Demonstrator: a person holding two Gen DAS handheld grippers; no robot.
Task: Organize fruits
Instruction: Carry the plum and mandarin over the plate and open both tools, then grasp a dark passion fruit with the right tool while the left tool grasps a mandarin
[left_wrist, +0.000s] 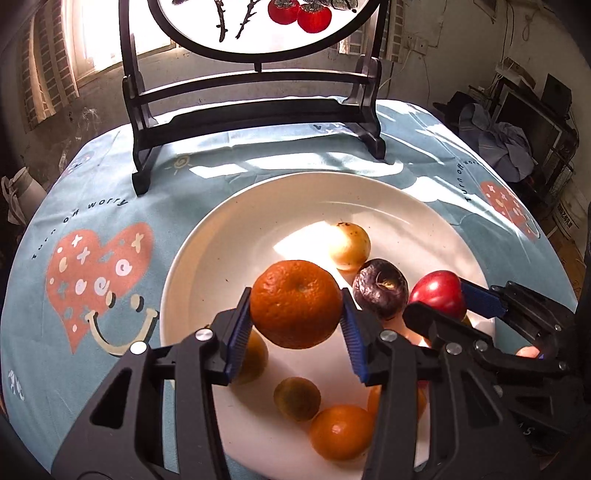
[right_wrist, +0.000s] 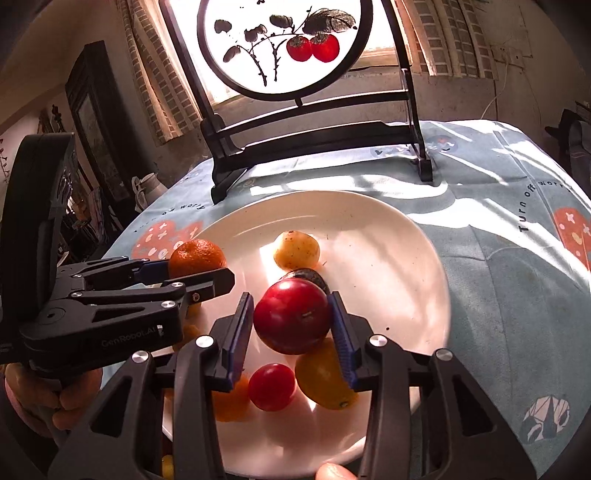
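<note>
Your worktop (left_wrist: 110, 177) is covered by a pale blue cloth (left_wrist: 177, 206) printed with coral hearts and the words "Turn off worry"; sunlight falls across it in streaks. Directly on the cloth stands a large white plate (left_wrist: 229, 236), near the middle. Behind the plate, close to the far edge, you have a dark wooden stand (left_wrist: 255, 110) carrying a round painted screen, its feet resting on the cloth.

Fruits (left_wrist: 349, 245) lie on plate (left_wrist: 229, 221), screen stand (left_wrist: 255, 110) behind.
</note>
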